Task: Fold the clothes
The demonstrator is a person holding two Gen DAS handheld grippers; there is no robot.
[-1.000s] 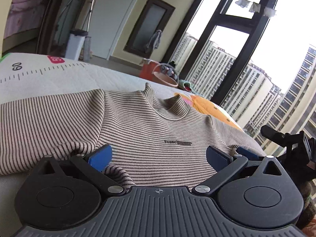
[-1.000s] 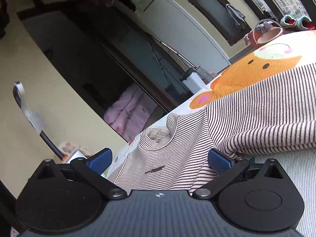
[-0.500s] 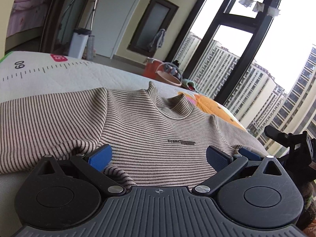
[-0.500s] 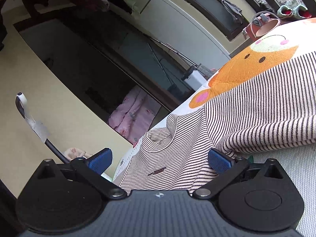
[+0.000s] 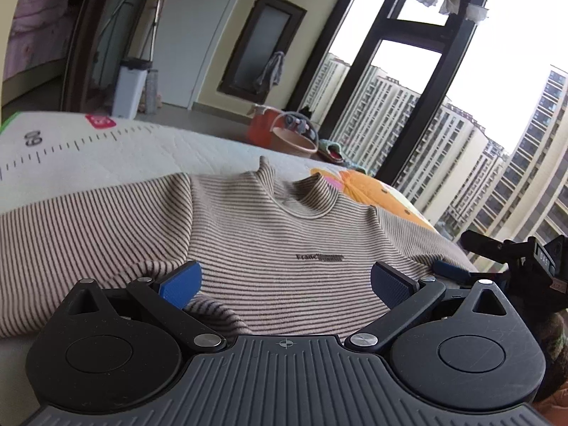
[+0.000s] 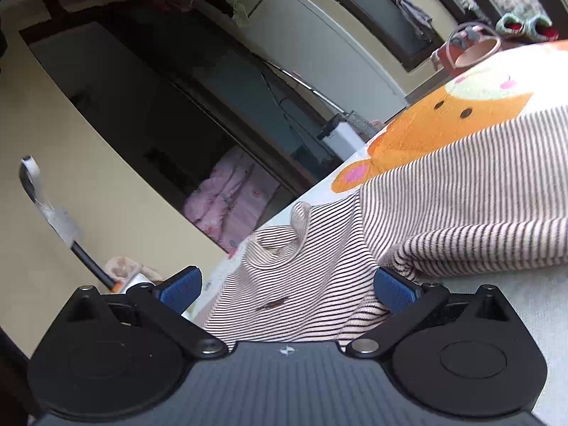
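A beige sweater with thin dark stripes (image 5: pixel 269 234) lies face up on a white mat (image 5: pixel 106 149), mock neck away from me, sleeves spread to both sides. My left gripper (image 5: pixel 285 284) is open, low over the sweater's hem, its blue pads (image 5: pixel 181 282) astride the lower body. My right gripper (image 6: pixel 285 287) is open too, tilted, at the sweater's right hem with the right sleeve (image 6: pixel 479 220) beside it. The right gripper also shows in the left wrist view (image 5: pixel 514 259) at the far right.
The mat has a printed ruler (image 5: pixel 32 138) at the left and an orange cartoon animal (image 6: pixel 436 124) beyond the sweater. Past the mat stand an orange basin (image 5: pixel 284 135), a white bin (image 5: pixel 129 88) and tall windows (image 5: pixel 408 106). A pink quilt (image 6: pixel 230 198) lies in a dark wardrobe.
Both grippers have risen and tipped a little, so the sweater sits lower in both views. The jaws stay open and the sweater has not moved.
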